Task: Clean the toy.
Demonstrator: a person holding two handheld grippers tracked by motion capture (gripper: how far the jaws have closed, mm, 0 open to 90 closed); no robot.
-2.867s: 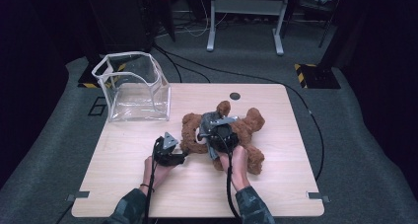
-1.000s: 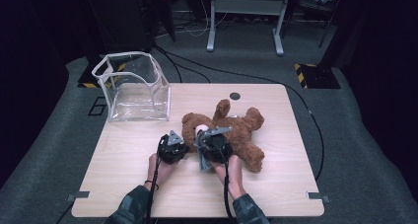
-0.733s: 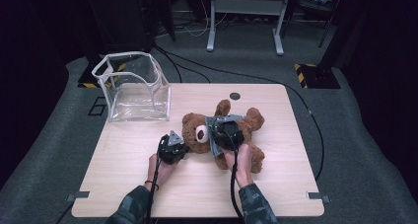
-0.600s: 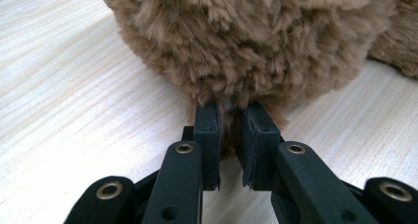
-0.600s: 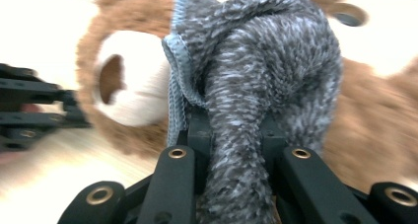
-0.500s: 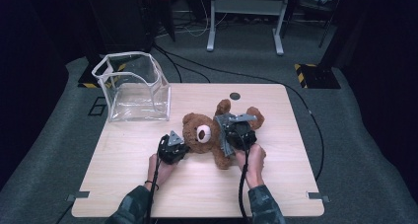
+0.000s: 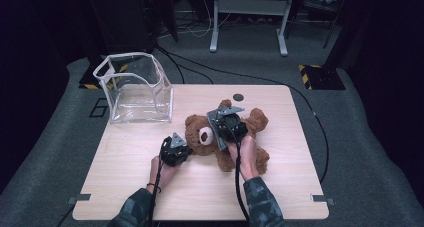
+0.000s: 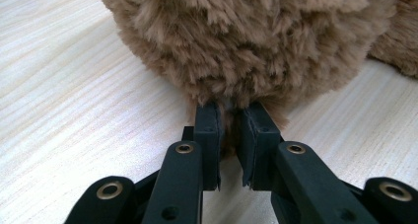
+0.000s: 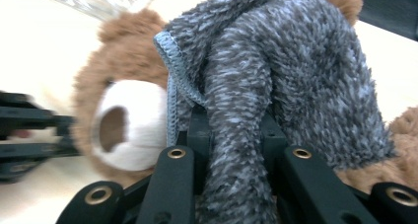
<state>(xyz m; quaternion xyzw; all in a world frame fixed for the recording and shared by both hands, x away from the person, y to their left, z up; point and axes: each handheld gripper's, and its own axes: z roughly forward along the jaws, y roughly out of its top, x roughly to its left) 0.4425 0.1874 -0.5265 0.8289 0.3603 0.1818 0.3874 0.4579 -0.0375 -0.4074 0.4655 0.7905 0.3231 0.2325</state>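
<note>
A brown bear [image 7: 205, 135] lies near the middle of the table [image 7: 280, 192], its head toward the left with the white muzzle [image 9: 125, 125] facing up, its legs stretching right and toward the person. A grey fuzzy cloth [image 9: 276, 81] with a stitched blue-grey hem lies over its body.

The left gripper [image 8: 229, 135] sits low on the table at the left side of the bear's head. Its jaws stand almost together, nipping a tuft of brown fur at the lower edge of the head; the fur bunches between the pads [image 8: 256, 135]. In the high view this gripper [image 7: 181, 146] touches the head, with the left hand [image 7: 162, 169] behind it on the wood.

The right gripper [image 9: 236, 130] is closed on a fold of the grey cloth, which rises between its jaws and drapes over the bear behind. In the high view it [image 7: 220, 122] hangs over the bear's chest, just right of the muzzle, its grey plate tilted, the right hand [image 7: 245, 154] lying across the bear's lower body. In the right gripper view the left gripper shows blurred at the left edge, beside the bear's face.

A clear plastic bin [image 7: 135, 92] stands on the far left corner of the table, well apart from the bear. A small dark round disc [image 7: 238, 97] sits near the far edge. Cables trail from both grippers toward the person.
</note>
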